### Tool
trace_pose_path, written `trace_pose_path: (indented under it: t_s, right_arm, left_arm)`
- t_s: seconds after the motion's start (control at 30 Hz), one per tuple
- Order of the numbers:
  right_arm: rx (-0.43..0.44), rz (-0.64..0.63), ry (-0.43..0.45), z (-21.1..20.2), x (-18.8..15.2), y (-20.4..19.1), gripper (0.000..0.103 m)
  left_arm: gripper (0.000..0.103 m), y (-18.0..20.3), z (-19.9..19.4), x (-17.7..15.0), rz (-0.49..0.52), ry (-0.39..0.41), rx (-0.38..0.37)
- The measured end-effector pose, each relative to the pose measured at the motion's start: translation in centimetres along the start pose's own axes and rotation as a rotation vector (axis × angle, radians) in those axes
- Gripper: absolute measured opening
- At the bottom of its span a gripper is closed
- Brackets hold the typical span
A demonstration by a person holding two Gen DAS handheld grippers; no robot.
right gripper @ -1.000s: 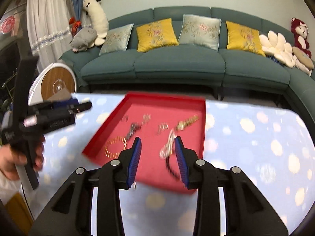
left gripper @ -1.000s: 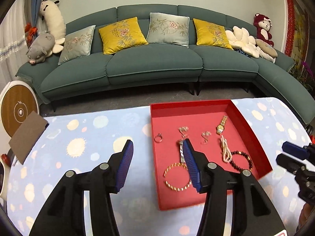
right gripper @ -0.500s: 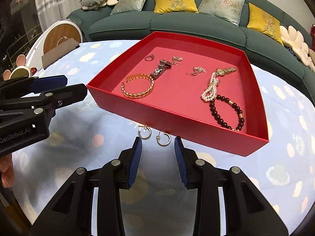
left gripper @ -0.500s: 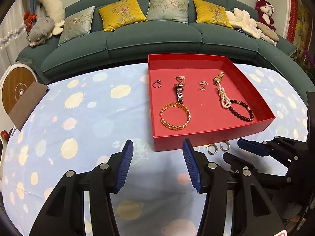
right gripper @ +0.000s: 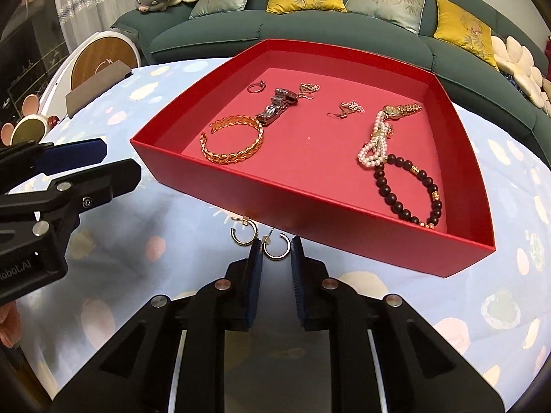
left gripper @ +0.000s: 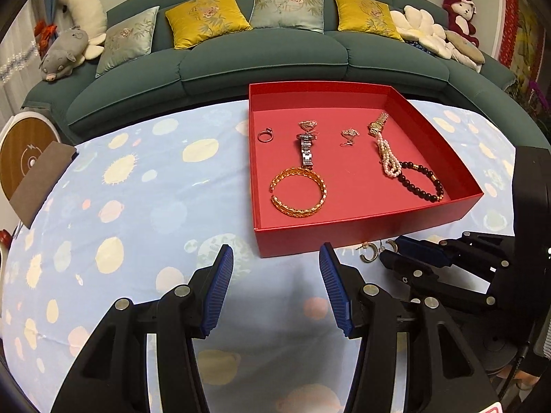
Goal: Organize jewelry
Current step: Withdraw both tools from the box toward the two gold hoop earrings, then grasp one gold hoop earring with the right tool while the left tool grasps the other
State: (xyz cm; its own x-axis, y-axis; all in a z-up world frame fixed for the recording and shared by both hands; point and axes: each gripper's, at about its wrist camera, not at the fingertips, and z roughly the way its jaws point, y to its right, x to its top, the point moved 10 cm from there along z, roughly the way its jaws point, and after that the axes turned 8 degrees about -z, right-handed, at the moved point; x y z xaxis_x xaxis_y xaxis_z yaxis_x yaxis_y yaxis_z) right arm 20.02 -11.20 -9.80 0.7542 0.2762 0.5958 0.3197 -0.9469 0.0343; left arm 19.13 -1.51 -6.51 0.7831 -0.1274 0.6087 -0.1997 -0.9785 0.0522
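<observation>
The right gripper (right gripper: 274, 258) is low over the surface (right gripper: 144, 268), its fingers narrowly apart on either side of one hoop earring (right gripper: 276, 247), not clamped on it. A second hoop earring (right gripper: 243, 234) lies just beside it, both outside the near wall of the red tray (right gripper: 344, 237). The left gripper (left gripper: 275, 289) hovers wide apart above the surface, holding nothing. Inside the tray lie a gold bangle (right gripper: 231, 143), a silver watch (right gripper: 277, 106), a ring (right gripper: 256, 86), a pearl bracelet (right gripper: 373, 144) and a dark bead bracelet (right gripper: 409, 192).
</observation>
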Motion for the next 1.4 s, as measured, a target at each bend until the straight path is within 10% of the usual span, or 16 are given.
trace_pose_path:
  t_s: [0.73,1.0,1.4]
  right_arm:
    - [-0.025,0.100,0.026,-4.9,-1.9,5.0,0.016]
    - [-0.025,0.104,0.030,-5.0,-2.0,4.9,0.016]
    - [-0.008,0.102,0.043,-5.4,-1.8,4.5,0.016]
  left_arm:
    - [0.053,6.2,5.5,-1.4,0.052,-0.028,0.001]
    - [0.020,7.3,5.4,-1.9,0.088,0.003,-0.018]
    - [0.019,5.3,3.5,-2.5,0.023,-0.029,-0.089]
